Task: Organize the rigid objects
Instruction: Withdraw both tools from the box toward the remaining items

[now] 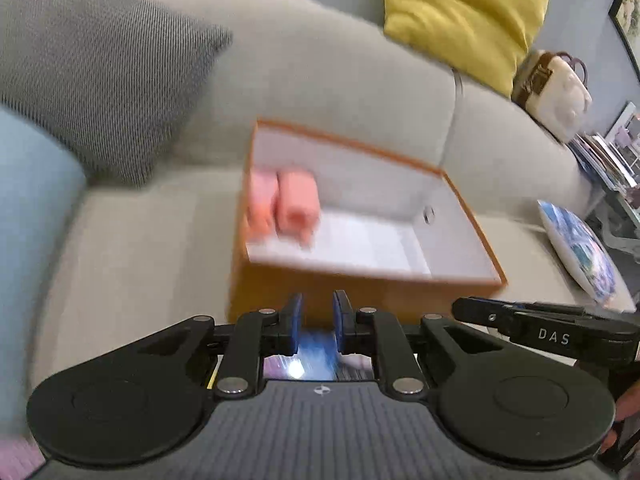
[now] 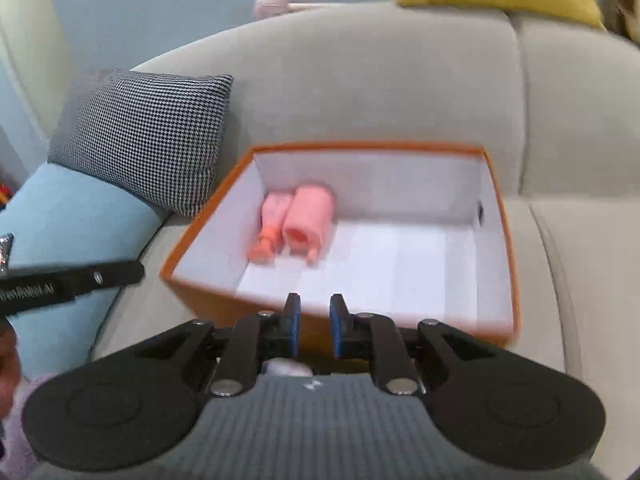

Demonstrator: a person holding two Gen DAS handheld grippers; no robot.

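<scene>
An orange box point(image 1: 460, 184) with a white inside sits on the grey sofa seat; it also shows in the right wrist view point(image 2: 508, 216). Two pink rolled objects point(image 1: 284, 206) lie side by side in its left part, also seen in the right wrist view point(image 2: 298, 222). My left gripper point(image 1: 317, 316) hovers at the box's near wall, jaws a little apart, nothing held. My right gripper point(image 2: 314, 316) hovers just before the box's near rim, jaws a little apart, empty. Each gripper's arm shows at the edge of the other's view.
A houndstooth cushion point(image 2: 148, 136) and a light blue cushion point(image 2: 68, 220) lie left of the box. A yellow cushion point(image 1: 464, 16) rests on the sofa back. A patterned cushion point(image 1: 580, 252) lies to the right, with a white bag point(image 1: 560, 88) and stacked books point(image 1: 604, 160) beyond.
</scene>
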